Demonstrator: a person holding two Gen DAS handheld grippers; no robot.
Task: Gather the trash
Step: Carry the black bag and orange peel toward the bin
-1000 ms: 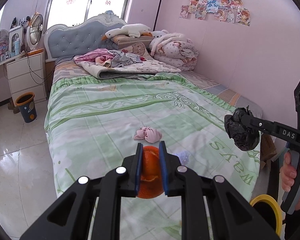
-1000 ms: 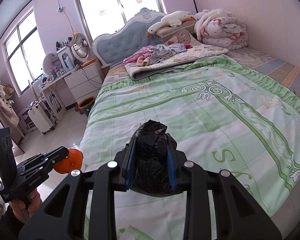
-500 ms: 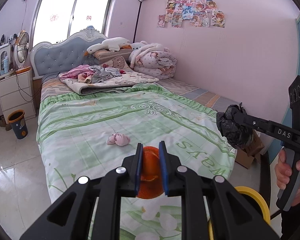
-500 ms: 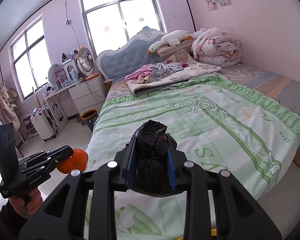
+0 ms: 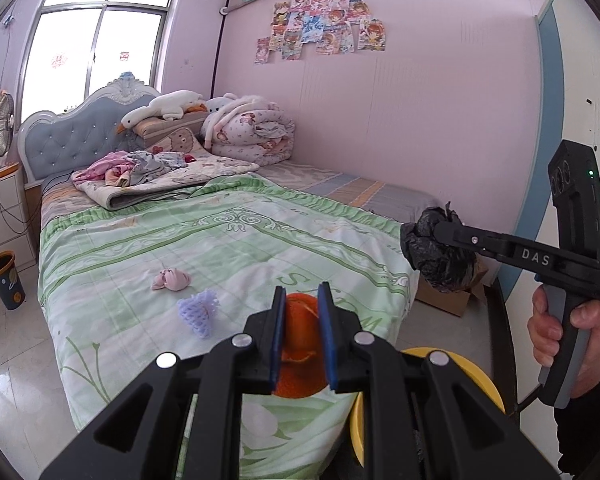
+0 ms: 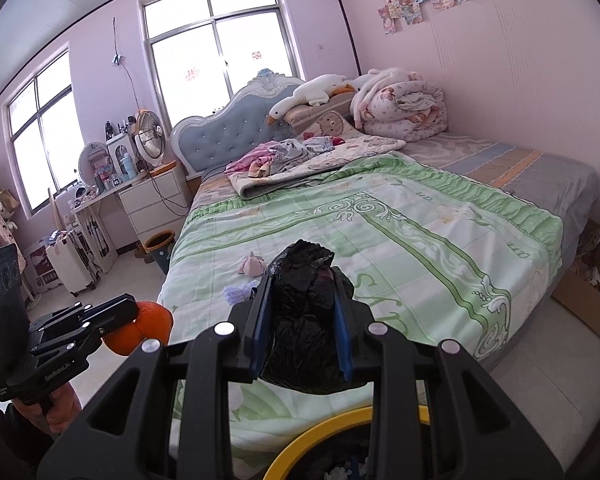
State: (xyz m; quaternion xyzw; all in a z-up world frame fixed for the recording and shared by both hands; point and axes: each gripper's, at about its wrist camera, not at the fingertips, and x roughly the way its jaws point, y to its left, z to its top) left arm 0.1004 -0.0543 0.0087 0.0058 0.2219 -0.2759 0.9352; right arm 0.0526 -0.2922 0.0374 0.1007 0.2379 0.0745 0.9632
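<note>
At the foot of the bed: both grippers hang above a yellow-rimmed bin, each with a piece of trash in it.
Left gripper: closed tight on an orange peel, the blue pads pressing both sides.
Right gripper: clamped around a crumpled black plastic bag, which bulges out above and below the pads.
Still on the bed: a pink wad and a purple foam net, near the left edge of the green quilt, close together but apart.
Step in hand: by my reading, dropping both pieces into the bin.
Doing it well: bring each gripper over the dark mouth, not the rim, before opening; the bag is light and may cling to a pad, so open wide and lower it close. The peel should fall cleanly.
Risk: the bin shows only partly in both views, so a drop onto the rim or the floor is possible.
Change since a second ago: both views have drawn back from the bed toward its foot; the bin rim shows much larger, the purple net has come into sight, and neither grip has altered.
</note>
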